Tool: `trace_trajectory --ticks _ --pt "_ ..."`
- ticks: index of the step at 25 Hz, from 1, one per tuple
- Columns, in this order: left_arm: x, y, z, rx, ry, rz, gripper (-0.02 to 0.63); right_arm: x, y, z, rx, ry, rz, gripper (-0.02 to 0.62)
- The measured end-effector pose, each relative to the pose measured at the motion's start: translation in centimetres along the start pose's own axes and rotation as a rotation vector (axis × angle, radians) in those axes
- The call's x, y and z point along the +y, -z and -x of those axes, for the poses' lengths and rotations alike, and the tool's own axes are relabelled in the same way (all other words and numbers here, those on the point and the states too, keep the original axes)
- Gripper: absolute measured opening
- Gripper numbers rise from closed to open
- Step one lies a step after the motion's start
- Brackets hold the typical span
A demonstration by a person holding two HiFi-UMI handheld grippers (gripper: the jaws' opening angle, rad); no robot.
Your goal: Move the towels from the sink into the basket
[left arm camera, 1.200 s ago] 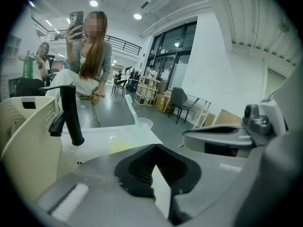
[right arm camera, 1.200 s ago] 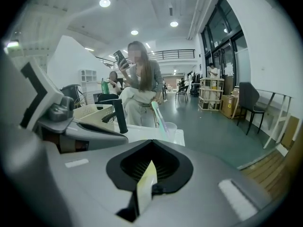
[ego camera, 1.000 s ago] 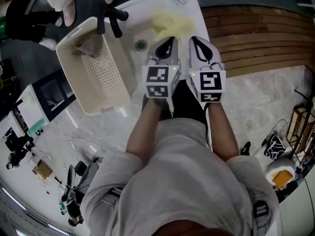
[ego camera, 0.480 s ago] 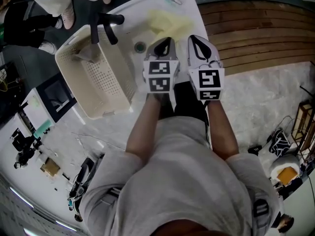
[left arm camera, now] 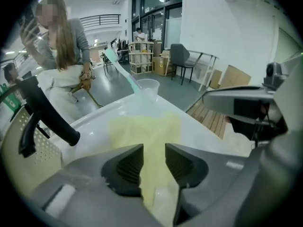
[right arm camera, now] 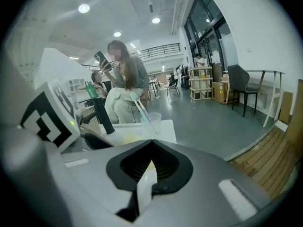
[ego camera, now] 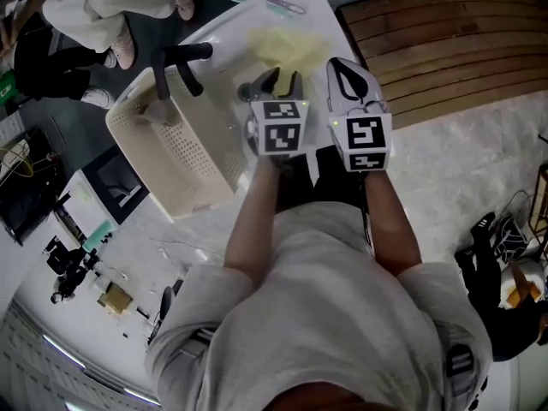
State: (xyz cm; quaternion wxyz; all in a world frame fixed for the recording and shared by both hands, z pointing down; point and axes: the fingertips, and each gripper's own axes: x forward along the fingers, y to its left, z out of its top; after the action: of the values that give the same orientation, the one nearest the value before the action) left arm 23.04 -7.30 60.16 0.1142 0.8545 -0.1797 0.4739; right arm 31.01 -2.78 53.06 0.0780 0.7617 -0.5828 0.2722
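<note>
Hovering over the sink (ego camera: 229,75), the left hand-held gripper (ego camera: 281,80) has its jaws spreading apart. Its own view shows the yellow towel (ego camera: 282,43) framed in the gap between them, but the pads are not touching it. The towel lies flat in the sink toward the tabletop's far edge, just past the jaw tips. The right hand-held gripper (ego camera: 344,67) sits close beside the left with its jaws pressed together and appears to hold nothing. The basket (ego camera: 184,157) stands along the tabletop's left edge, just beside the sink, with the black faucet (ego camera: 175,58) arching over its far end. The step in hand looks like the approach for a pickup. The next move calls for lowering the spread jaws onto the towel, pinching a fold firmly, then lifting it clear of the faucet on the way to the basket.
</note>
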Motion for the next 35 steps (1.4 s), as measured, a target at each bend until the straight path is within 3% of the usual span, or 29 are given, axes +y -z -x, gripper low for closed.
trace_trajectory --ticks 6,8,10,19,35 --pt "0.1 1.9 -2.4 0.076 0.007 -0.007 0.164 -0.9 0.2 0.3 0.005 0.019 -0.013 0.006" --pt "0.5 2.2 -2.7 0.079 -0.014 -0.005 0.139 -1.3 0.4 0.4 0.008 0.027 -0.014 0.006" --pt "0.8 1.6 -2.3 0.054 -0.036 -0.008 0.025 -1.6 0.4 0.7 0.01 0.033 -0.013 0.006" --pt "1.1 0.6 -0.3 -0.013 -0.044 0.013 0.021 -0.2 -0.4 1.2 -0.002 0.021 0.015 0.006" --pt "1.9 -3.0 8.2 -0.223 -0.089 0.041 0.021 4.8 -3.6 3.6 -0.072 -0.045 0.104 0.006"
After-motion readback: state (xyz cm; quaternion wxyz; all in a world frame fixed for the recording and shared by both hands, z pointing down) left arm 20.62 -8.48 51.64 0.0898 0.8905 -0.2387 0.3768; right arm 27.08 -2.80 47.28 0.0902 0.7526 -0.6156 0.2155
